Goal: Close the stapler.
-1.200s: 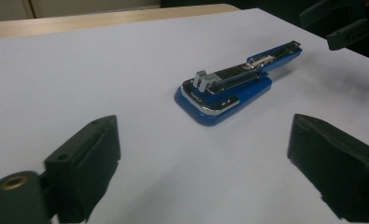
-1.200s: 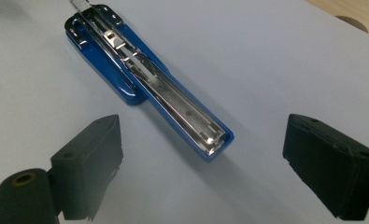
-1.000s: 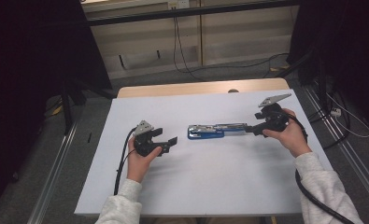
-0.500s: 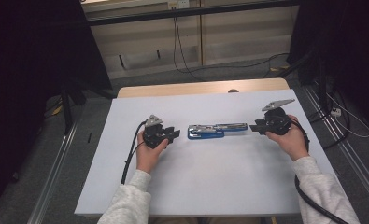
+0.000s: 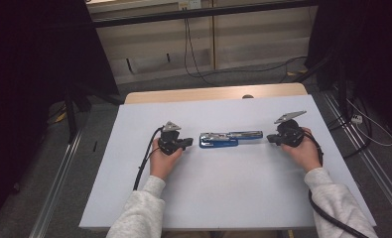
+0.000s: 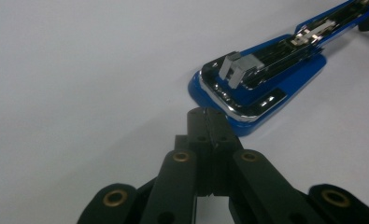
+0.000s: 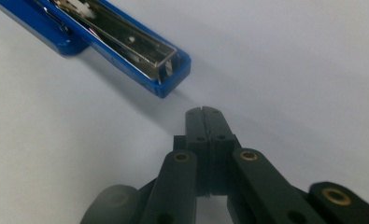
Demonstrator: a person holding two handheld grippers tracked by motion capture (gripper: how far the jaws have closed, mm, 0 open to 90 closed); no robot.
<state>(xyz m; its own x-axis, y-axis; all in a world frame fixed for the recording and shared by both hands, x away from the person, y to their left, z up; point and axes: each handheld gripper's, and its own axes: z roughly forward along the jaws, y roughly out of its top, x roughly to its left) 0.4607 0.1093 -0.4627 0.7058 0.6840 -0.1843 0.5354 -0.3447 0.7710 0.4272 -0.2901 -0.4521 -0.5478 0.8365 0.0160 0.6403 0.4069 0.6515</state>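
The table (image 5: 223, 198) carries one thing, a blue stapler (image 5: 230, 139), lying swung open flat at its middle, base towards my left, magazine arm towards my right. I judge it stiff, fairly heavy for its bulk, with slick chrome rails and a hinge that will flop if lifted by one end. I would grip the blue plastic edges, not the metal. My left claw (image 6: 205, 116) sits clenched and empty just beside the stapler's base; my right claw (image 7: 203, 114) sits clenched and empty near the stapler's arm tip.
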